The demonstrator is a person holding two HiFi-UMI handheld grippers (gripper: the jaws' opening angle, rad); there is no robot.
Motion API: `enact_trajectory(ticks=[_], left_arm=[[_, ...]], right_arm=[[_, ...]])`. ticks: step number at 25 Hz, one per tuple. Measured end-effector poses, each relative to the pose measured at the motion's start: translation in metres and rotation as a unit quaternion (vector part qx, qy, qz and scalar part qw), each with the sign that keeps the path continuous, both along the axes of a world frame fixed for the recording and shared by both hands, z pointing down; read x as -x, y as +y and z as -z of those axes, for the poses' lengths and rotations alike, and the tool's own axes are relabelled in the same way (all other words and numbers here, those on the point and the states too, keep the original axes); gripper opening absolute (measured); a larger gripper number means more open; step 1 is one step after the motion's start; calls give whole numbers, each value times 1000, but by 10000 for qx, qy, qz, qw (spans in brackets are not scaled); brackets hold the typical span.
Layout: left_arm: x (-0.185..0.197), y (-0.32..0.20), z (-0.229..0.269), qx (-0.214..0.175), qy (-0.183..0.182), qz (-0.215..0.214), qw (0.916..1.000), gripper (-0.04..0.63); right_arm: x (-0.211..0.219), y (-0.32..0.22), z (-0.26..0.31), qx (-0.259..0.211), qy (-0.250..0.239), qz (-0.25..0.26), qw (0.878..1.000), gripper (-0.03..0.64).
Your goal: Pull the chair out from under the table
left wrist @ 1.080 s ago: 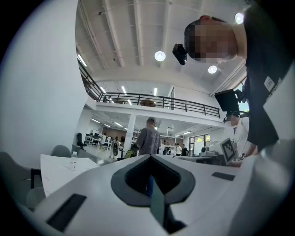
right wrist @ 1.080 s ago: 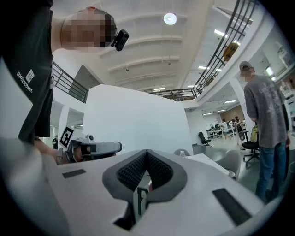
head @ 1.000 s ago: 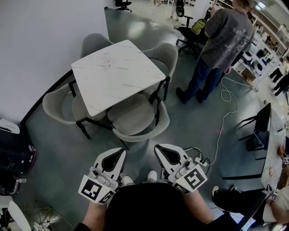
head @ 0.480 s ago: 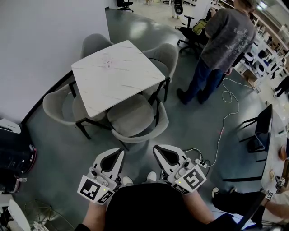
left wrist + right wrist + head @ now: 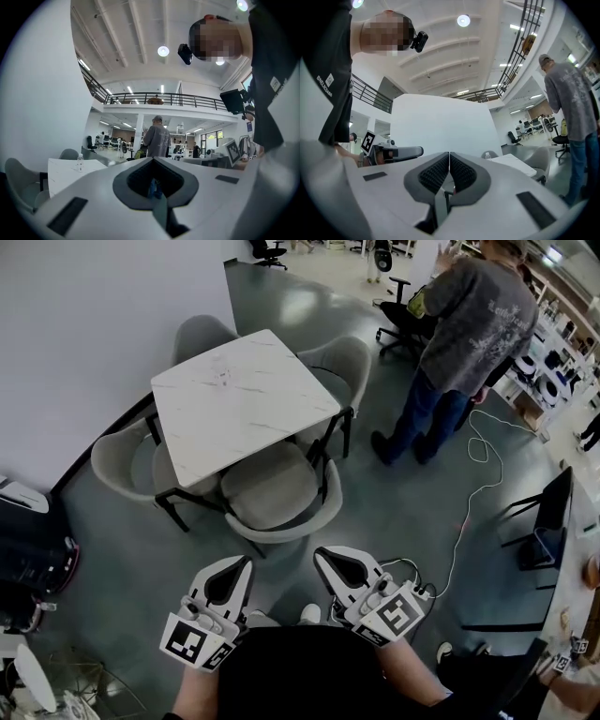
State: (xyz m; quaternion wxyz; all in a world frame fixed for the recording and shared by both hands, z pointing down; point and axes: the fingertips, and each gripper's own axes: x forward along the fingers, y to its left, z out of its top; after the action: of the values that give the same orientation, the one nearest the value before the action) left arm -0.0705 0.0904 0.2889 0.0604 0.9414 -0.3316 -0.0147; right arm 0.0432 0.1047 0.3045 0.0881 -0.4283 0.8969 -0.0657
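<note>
A white marble table (image 5: 234,404) has grey tub chairs tucked in on all sides. The nearest chair (image 5: 275,491) faces me, with its curved back (image 5: 281,529) toward my grippers and its seat partly under the tabletop. My left gripper (image 5: 242,562) and right gripper (image 5: 322,554) hover side by side above the floor, a short way from that chair's back and touching nothing. Both are shut and hold nothing. In the left gripper view the left gripper (image 5: 152,159) points at the table (image 5: 65,171). In the right gripper view the right gripper (image 5: 449,153) has its pads together.
A person (image 5: 469,324) stands to the right of the table. A white cable (image 5: 473,446) runs across the floor to a power strip (image 5: 412,570). A black chair (image 5: 536,517) stands at a desk on the right. Dark equipment (image 5: 28,559) sits at the left. A water bottle (image 5: 79,162) stands on the table.
Both grippers have slid a little lower in the head view and stayed shut. The standing person has shifted slightly. The chair stands as before at the table.
</note>
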Motion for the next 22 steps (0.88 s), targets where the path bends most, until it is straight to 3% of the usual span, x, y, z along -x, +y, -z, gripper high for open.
enact_trajectory(ticks=[11,22], left_arm=[[-3,-18,-13,92,-19,66,9999,5],[38,-98,-24,232,87,-188,9995,5]], right_arm=[[2,-18,-12,55,71,134,9999,12],[38,-95,-16,152,85,-81,9998,12]])
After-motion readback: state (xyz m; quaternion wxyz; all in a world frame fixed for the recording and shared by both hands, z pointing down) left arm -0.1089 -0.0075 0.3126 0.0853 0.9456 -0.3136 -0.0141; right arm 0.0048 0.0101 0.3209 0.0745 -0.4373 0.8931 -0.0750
